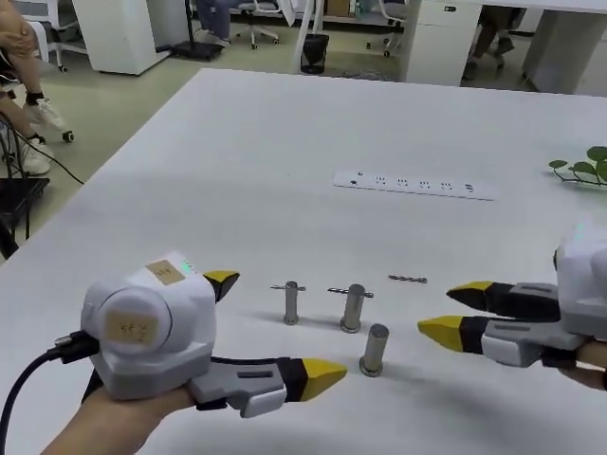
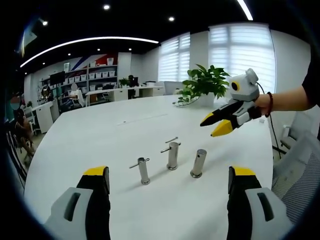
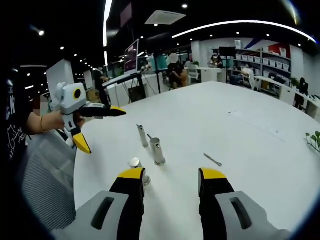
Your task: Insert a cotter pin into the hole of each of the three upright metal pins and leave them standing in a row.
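Three upright pins, loose cotter pin

The pins are silver-grey on a plain white table. The left gripper and right gripper are pale grey, jaws black with yellow tips.

I am viewing a large white table that is carrying a white power strip and a potted plant at one edge. Blinds are covering the windows, a curved ceiling light strip is glowing overhead, and office chairs are standing on the pale floor beyond the table.
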`<state>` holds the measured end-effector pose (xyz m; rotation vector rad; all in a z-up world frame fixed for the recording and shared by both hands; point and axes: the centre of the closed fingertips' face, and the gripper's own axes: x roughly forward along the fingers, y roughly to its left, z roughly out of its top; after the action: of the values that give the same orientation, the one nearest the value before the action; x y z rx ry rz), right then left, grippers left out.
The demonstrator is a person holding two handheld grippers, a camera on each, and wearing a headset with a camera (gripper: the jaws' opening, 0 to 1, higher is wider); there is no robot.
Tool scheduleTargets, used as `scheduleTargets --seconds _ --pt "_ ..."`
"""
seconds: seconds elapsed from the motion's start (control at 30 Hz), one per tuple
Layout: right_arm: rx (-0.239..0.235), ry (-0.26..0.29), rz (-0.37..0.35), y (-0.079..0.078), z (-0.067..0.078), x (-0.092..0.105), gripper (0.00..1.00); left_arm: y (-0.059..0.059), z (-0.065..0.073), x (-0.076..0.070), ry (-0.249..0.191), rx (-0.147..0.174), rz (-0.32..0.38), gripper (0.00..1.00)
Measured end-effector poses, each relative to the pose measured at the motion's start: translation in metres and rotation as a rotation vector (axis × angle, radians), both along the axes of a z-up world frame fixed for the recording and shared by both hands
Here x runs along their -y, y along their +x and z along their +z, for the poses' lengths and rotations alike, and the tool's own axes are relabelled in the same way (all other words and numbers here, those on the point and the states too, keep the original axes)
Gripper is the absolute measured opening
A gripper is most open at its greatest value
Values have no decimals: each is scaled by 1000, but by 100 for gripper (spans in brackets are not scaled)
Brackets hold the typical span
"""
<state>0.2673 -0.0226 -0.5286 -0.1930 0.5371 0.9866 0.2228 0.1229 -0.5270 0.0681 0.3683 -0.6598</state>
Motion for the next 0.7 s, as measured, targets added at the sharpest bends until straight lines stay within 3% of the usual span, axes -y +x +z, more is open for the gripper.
scheduleTargets --seconds 0.2,0.7 --pt "16 -83 27 21 1 4 38 0 -3 0 16 -8 -4 97" --pt "-16 -268 135 57 -23 -2 35 1 -4 -3 20 -17 5 97"
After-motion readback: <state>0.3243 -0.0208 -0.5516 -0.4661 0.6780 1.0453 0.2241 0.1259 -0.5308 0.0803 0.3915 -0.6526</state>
